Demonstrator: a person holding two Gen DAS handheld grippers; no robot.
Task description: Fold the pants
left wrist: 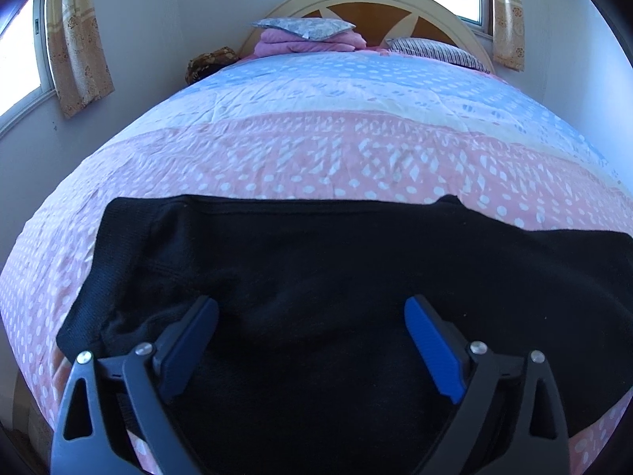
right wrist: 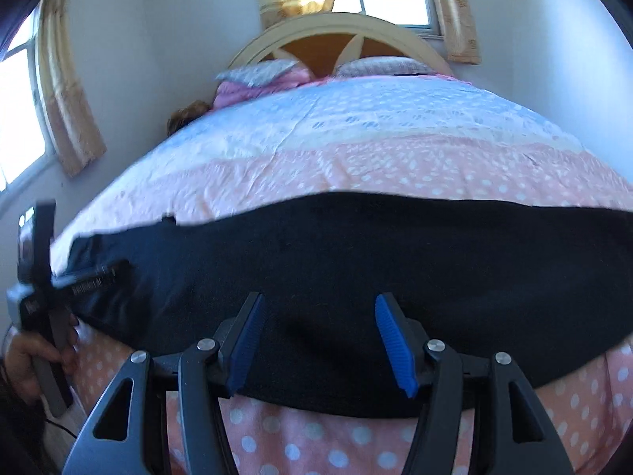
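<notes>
From your left wrist camera, the black pants (left wrist: 316, 277) lie spread flat across the near end of the bed (left wrist: 336, 146), on its pink and blue dotted quilt. Your left gripper (left wrist: 311, 308) hangs over the dark cloth with its blue-padded fingers (left wrist: 431, 344) wide apart and nothing between them. A ribbed band of the pants runs down the left edge, near the left finger. At the far end, a patterned pillow (left wrist: 302, 27) sits on a folded pink blanket (left wrist: 308, 43), with a striped pillow (left wrist: 435, 50) to its right, all against the arched headboard (left wrist: 368, 4). Curtains (left wrist: 79, 39) frame the windows.

From your right wrist camera, the pants (right wrist: 356, 261) stretch as a long black band across the bed (right wrist: 356, 150), their near edge lying just behind the fingertips. Your right gripper (right wrist: 318, 308) is spread open too, empty, its fingers (right wrist: 395, 340) over the near hem with dotted quilt showing below. At the far left, your left hand (right wrist: 27, 360) holds the other gripper's handle beside the pants' end. The picture is slightly blurred.
</notes>
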